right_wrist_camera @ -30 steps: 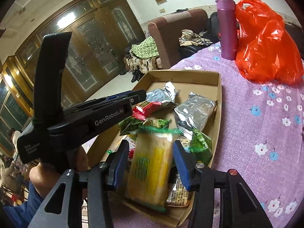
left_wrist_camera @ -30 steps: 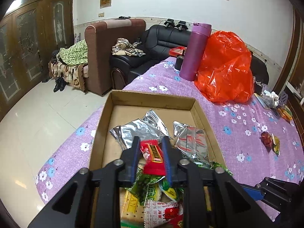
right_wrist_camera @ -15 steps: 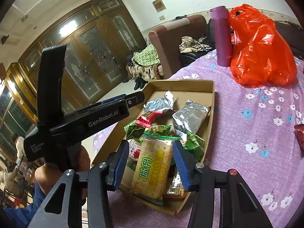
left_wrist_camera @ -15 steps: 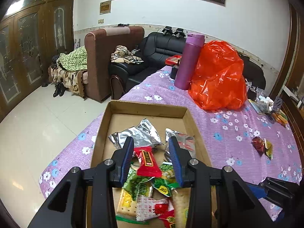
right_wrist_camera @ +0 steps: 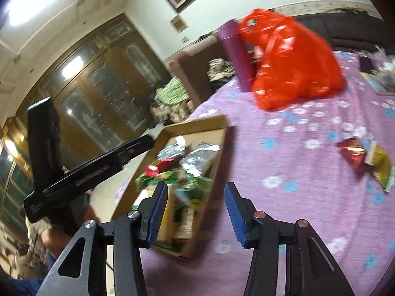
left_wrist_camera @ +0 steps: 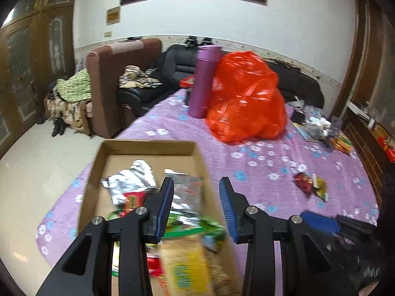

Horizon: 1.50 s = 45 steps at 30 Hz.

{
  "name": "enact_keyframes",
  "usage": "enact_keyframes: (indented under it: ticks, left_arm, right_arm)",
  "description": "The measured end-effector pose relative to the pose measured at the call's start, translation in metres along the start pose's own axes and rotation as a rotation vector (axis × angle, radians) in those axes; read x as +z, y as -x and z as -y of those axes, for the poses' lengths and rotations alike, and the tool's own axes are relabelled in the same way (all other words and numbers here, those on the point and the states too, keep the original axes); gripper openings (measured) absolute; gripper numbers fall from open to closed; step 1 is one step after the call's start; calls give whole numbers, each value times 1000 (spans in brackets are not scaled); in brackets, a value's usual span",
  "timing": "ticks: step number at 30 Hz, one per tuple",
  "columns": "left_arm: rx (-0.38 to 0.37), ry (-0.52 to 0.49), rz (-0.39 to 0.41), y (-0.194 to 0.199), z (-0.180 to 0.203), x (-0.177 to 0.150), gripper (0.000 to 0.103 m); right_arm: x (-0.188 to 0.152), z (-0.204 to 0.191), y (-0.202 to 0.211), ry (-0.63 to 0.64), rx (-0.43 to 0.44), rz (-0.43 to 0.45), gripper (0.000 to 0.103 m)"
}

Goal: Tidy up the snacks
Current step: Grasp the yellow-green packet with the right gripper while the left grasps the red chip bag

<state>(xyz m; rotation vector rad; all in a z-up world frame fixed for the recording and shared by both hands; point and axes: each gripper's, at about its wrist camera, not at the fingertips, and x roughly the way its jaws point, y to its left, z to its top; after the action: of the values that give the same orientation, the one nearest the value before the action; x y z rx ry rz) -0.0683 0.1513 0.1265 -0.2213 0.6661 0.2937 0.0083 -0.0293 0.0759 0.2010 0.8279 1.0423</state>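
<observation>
Purple floral cloth (left_wrist_camera: 259, 172) — snack box (left_wrist_camera: 148, 145), both grippers empty.

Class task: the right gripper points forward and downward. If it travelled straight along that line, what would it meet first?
Probably the cardboard box: its right wall lies between the right gripper fingers. Blur leaves depth uncertain; the purple tablecloth is just beside it.

I count one cardboard box (left_wrist_camera: 148, 145), two silver packets (left_wrist_camera: 133, 180) inside, one purple flask (left_wrist_camera: 203, 81), one orange bag (left_wrist_camera: 246, 98), two loose snacks (right_wrist_camera: 363, 157).
</observation>
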Motion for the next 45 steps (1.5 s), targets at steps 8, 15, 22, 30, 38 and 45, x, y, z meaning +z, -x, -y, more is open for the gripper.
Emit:
enact_keyframes:
  ticks: [8,15,22,30,38,45]
  left_arm:
    - [-113,-62,-69,-20,63,-11,38]
    - [-203,-120,-134,-41,113,-24,38]
    - [-239,-150,-175,-56,130,-34,38]
    - [-239,-127,-188,-63,119,-35,38]
    - [-234,-127,-184,-60,119,-34,38]
    - [-245,-113,-202,-65,126,-28,38]
  right_arm:
    - [24,96,50,-144,-203,101,52]
    - [35,181,51,-326,-317,86,52]
    - [33,210,40,-368,-354,70,52]
    - [24,198,27,-325,-288,-18,54]
    - [15,170,8,-163,-422,-76,57]
    - [10,173,12,-191,-448,-87,30]
